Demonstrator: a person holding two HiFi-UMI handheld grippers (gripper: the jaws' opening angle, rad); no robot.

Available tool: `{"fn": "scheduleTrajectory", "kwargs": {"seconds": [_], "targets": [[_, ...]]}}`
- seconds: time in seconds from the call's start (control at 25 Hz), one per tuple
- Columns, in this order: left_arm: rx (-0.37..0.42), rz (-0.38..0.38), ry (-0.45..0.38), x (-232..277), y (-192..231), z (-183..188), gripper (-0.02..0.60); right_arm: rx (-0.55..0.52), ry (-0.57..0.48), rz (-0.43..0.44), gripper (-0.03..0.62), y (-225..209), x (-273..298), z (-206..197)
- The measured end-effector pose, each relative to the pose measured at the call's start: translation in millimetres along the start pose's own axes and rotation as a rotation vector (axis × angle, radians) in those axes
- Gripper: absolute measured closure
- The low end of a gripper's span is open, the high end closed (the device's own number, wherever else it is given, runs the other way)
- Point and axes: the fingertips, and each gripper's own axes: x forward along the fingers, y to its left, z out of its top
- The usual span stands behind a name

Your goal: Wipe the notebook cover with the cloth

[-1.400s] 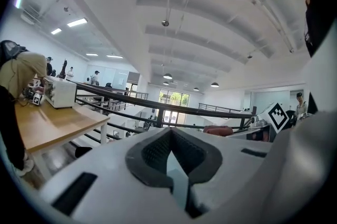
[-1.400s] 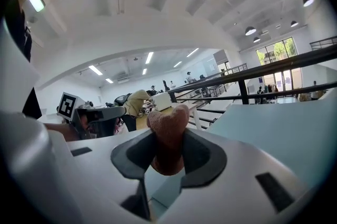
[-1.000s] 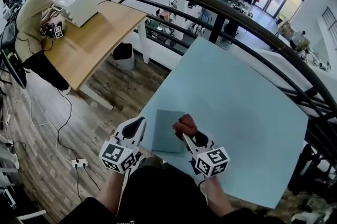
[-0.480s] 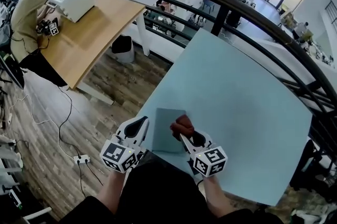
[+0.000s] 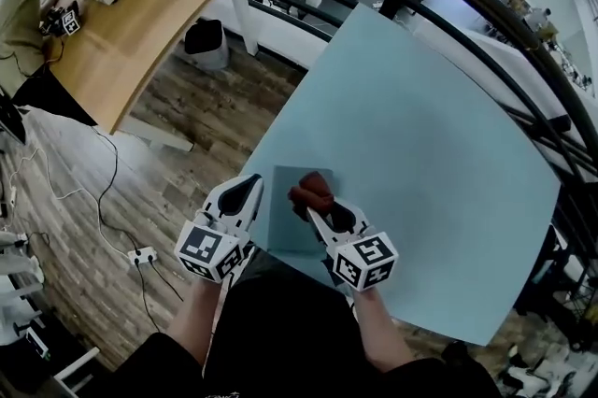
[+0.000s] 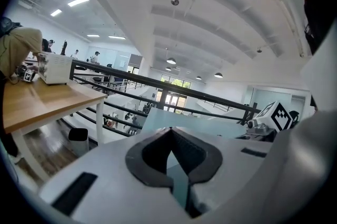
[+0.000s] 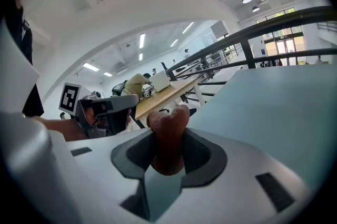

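Observation:
A teal notebook (image 5: 286,223) lies flat at the near left corner of the light blue table (image 5: 420,135). My right gripper (image 5: 314,206) is shut on a bunched red-brown cloth (image 5: 311,189), which rests on the far right part of the cover. In the right gripper view the cloth (image 7: 168,136) sticks up out of the jaws. My left gripper (image 5: 250,189) sits just left of the notebook's left edge, at the table's side. Its jaws are shut tip to tip (image 6: 169,131), with only teal surface showing through the slit below.
A black railing (image 5: 486,4) curves round the far side of the table, with a lower floor beyond it. A wooden desk (image 5: 121,22) with a seated person stands at the far left. Cables and a power strip (image 5: 142,254) lie on the wood floor.
The right gripper has slid the cloth from the notebook's right edge onto the far part of the cover. The left gripper has stayed by the left edge. The head view has tilted further down.

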Motion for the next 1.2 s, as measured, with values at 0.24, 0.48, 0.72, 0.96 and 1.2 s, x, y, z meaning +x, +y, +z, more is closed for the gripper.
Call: {"fn": "scheduleTrajectory", "kwargs": {"seconds": [0.24, 0.48, 0.72, 0.96, 1.2], "targets": [[-0.036, 0.020, 0.037, 16.4, 16.2, -24.2, 0.574, 0.116, 0.005, 0.059, 0.468, -6.9, 26.6, -7.5], [-0.057, 0.055, 0.057, 21.1, 30.9, -42.1, 0.574, 0.178, 0.023, 0.098, 0.468, -9.4, 45.5, -19.6], [-0.094, 0.084, 0.065, 21.3, 43.7, -57.6, 0.575, 0.200, 0.031, 0.099, 0.467, -11.9, 66.5, -27.8], [-0.095, 0.097, 0.076, 22.2, 48.9, -68.4, 0.574, 0.222, 0.024, 0.092, 0.465, -11.8, 88.4, -29.8], [-0.101, 0.118, 0.077, 20.8, 57.6, -73.1, 0.575, 0.251, 0.016, 0.067, 0.464, -15.1, 109.8, -33.4]]}}
